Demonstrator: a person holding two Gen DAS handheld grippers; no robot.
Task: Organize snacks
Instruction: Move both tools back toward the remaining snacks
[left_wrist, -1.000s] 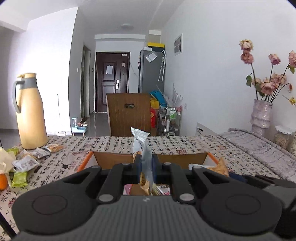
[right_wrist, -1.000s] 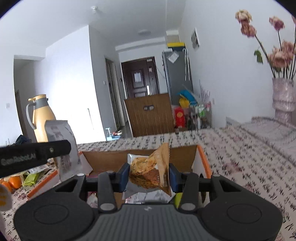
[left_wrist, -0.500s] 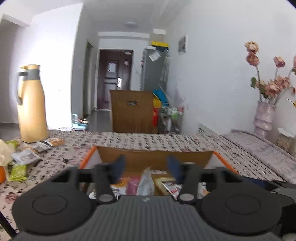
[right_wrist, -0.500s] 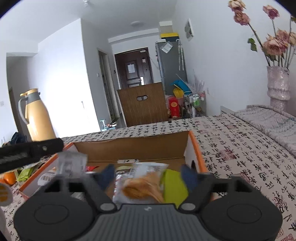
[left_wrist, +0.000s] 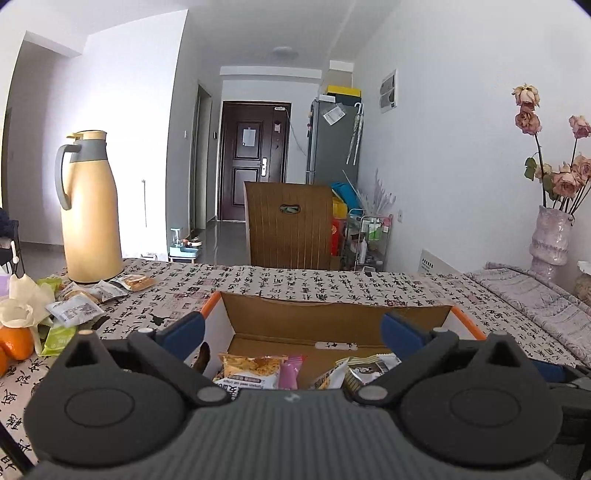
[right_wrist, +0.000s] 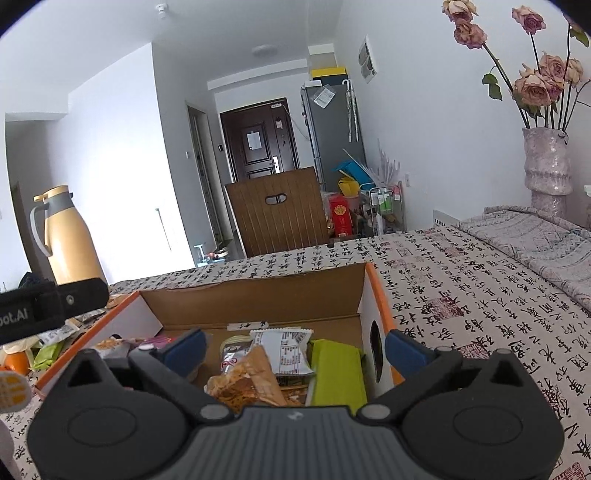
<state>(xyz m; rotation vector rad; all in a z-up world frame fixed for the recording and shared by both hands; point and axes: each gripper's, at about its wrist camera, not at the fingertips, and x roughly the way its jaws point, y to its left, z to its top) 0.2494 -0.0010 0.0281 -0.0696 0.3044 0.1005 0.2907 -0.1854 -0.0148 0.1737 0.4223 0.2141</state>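
A cardboard box (left_wrist: 332, 317) with an orange rim stands on the patterned tablecloth below both grippers. Inside lie an orange noodle packet (left_wrist: 253, 369), a pink packet (left_wrist: 290, 373) and a dark packet (left_wrist: 369, 369). My left gripper (left_wrist: 291, 328) hovers over the box's left part; its jaws are opening wide with nothing between them. In the right wrist view the box (right_wrist: 258, 299) holds an orange crisp packet (right_wrist: 247, 382), a white packet (right_wrist: 282, 350) and a green packet (right_wrist: 338, 373). My right gripper (right_wrist: 295, 347) hangs above them, jaws opening, pads touching nothing.
Several loose snack packets (left_wrist: 75, 312) and an orange fruit (left_wrist: 14, 341) lie on the table at the left, by a yellow thermos jug (left_wrist: 90, 210). A vase of dried roses (right_wrist: 546, 166) stands at the right. A wooden chair back (left_wrist: 290, 225) rises behind the table.
Both grippers have opened. The left one let go of a tall white packet and the right one of the orange crisp packet; both packets now lie in the box.
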